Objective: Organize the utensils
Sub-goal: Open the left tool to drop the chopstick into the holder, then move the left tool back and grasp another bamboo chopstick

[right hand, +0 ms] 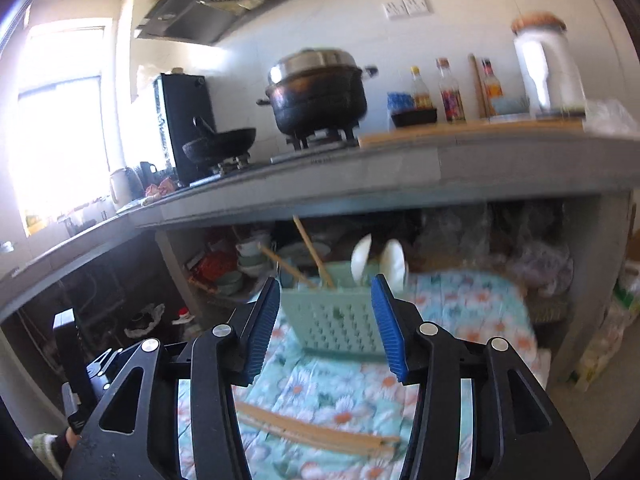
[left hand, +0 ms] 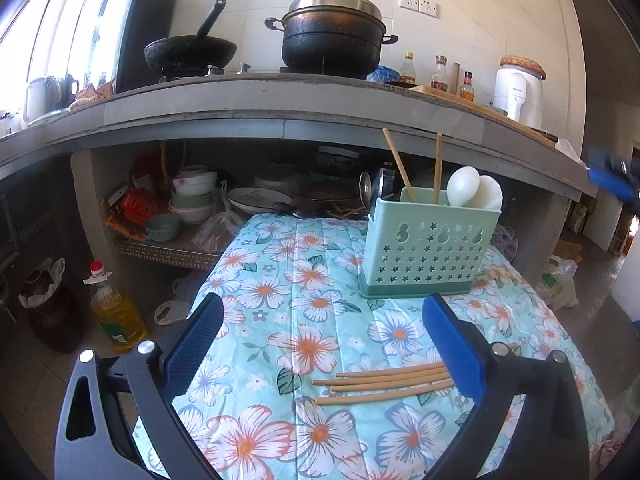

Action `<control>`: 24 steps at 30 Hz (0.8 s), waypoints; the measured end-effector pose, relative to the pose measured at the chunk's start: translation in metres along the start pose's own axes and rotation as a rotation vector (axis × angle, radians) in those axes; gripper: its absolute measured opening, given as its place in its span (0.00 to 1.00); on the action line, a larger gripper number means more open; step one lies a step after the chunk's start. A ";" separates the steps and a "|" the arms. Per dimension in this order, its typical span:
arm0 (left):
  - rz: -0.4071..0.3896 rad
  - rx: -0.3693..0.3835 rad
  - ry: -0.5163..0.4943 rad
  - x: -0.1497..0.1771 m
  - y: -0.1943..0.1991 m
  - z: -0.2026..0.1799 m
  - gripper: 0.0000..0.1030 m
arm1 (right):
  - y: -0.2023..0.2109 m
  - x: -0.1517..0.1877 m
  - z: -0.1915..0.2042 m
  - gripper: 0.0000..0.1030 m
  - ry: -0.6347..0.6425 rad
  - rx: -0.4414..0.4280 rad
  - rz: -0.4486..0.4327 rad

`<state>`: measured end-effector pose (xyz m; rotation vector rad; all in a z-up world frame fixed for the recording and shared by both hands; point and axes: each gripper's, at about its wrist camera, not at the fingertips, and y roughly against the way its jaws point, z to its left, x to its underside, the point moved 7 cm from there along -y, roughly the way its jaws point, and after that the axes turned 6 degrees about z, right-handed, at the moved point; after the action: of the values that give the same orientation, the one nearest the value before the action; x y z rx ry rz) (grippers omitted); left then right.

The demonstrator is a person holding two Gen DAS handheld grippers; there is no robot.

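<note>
Mint-green perforated plastic utensil caddy [left hand: 430, 248] standing on the floral-cloth surface [left hand: 280, 280], holding two tan wooden chopsticks [left hand: 438, 168] and two white plastic spoons [left hand: 474, 188]. Loose bundle of tan chopsticks [left hand: 384, 384] lying flat nearer the camera, well apart from the caddy. Left tongs [left hand: 324, 348] hovering released above the bundle; right tongs [right hand: 326, 328] released, nothing between them, pointing at the caddy.

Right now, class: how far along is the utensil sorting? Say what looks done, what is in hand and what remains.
Done: two chopsticks and two white spoons stand in the green holder. In hand: nothing; the left tool and right tool are both open and empty. Left: several loose chopsticks lie on the floral cloth, not yet in the holder.
</note>
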<state>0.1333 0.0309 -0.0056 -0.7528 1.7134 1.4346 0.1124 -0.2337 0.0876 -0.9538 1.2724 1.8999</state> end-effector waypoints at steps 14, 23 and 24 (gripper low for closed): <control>0.102 0.071 -0.538 0.055 -0.029 -0.089 0.80 | -0.043 0.160 -0.054 0.45 -0.328 0.099 0.468; 0.110 0.020 -0.976 0.107 -0.056 -0.138 0.43 | -0.038 0.159 -0.070 0.45 -0.359 0.074 0.464; 0.113 0.014 -0.997 0.109 -0.059 -0.139 0.40 | -0.039 0.159 -0.070 0.45 -0.357 0.073 0.464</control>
<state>0.0991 -0.1138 -0.1183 0.1121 0.9771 1.4909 0.0759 -0.2687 -0.0833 -0.2675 1.4101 2.2251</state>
